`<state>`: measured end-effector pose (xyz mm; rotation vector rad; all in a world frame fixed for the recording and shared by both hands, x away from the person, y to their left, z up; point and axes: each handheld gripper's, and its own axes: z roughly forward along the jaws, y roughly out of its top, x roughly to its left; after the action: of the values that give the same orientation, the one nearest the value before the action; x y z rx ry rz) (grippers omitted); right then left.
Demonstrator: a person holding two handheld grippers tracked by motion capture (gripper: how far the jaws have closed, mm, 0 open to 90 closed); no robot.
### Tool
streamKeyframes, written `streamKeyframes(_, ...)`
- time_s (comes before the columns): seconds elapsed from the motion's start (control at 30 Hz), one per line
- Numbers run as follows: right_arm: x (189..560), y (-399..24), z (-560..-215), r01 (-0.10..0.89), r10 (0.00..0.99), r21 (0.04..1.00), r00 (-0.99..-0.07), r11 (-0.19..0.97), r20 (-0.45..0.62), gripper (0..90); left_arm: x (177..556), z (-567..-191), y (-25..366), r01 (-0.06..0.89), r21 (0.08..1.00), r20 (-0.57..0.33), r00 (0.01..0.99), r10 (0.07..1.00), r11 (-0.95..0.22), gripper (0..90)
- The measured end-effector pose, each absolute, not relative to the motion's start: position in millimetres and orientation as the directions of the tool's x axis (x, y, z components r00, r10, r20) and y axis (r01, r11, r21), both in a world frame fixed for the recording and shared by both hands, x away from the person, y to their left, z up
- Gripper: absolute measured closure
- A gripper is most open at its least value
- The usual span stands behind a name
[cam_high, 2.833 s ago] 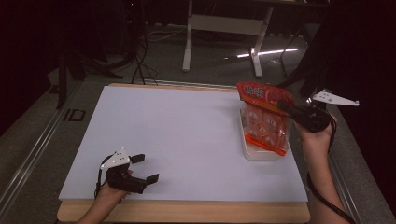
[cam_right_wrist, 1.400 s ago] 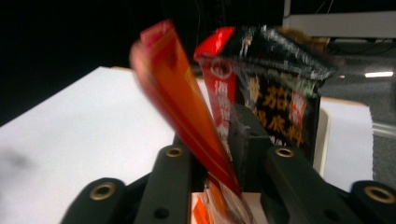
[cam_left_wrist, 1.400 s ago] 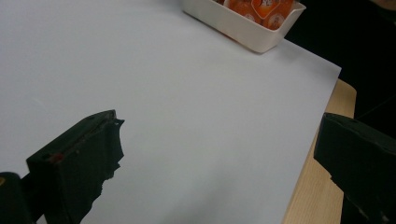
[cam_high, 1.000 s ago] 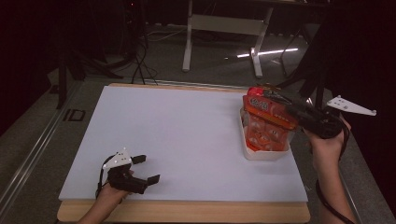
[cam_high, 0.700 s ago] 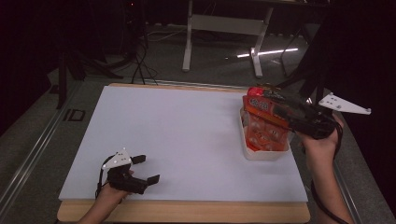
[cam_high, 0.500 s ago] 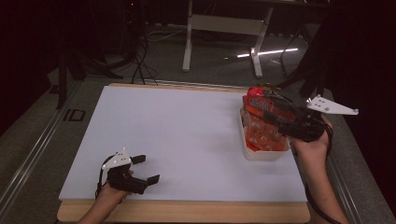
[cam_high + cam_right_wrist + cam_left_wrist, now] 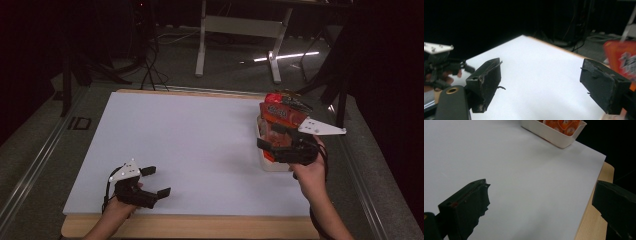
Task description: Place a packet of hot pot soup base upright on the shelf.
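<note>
Overhead, a white board point(image 7: 200, 145) covers a wooden table point(image 7: 190, 231) whose pale edge shows along the near side, and around it lies a dim room with a grey floor, a white stand's legs point(image 7: 240, 35), dark cables and a bright strip of light on the ground. At the board's right edge sits a white tray point(image 7: 274, 164) packed with orange snack packets, and an orange-red snack bag point(image 7: 281, 111) stands up out of its far end; white lettering runs across the bag, too small and blurred to read. The right gripper point(image 7: 271, 136) hangs just over the tray's near half, jaws spread with nothing between them, having just been opening. The left gripper point(image 7: 156, 181) rests near the board's front left corner, well apart from the tray, its jaws also spread and empty. From the left gripper view the tray's corner point(image 7: 556, 137) and the orange packets point(image 7: 560, 123) inside it appear close up beyond bare board. From the right gripper view the bag point(image 7: 620, 60) is a blur at the right, and the other gripper point(image 7: 439, 62) sits far off.
</note>
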<state>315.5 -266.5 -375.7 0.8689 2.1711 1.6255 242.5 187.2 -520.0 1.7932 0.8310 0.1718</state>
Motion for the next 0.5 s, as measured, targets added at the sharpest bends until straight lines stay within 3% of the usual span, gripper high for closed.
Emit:
streamKeyframes(0.17, 317, -259, -398, 0.338, 0.598, 0.923, -0.784, 0.183, 0.169, 13.5, 242, -520, 187, 0.449, 0.880, -0.273, 0.745, 0.609, -0.155, 1.0)
streamKeyframes(0.5, 311, -237, -435, 0.349, 0.578, 0.903, -0.803, 0.252, 0.149, 13.9, 241, -519, 188, 0.447, 0.881, -0.272, 0.748, 0.606, -0.155, 1.0)
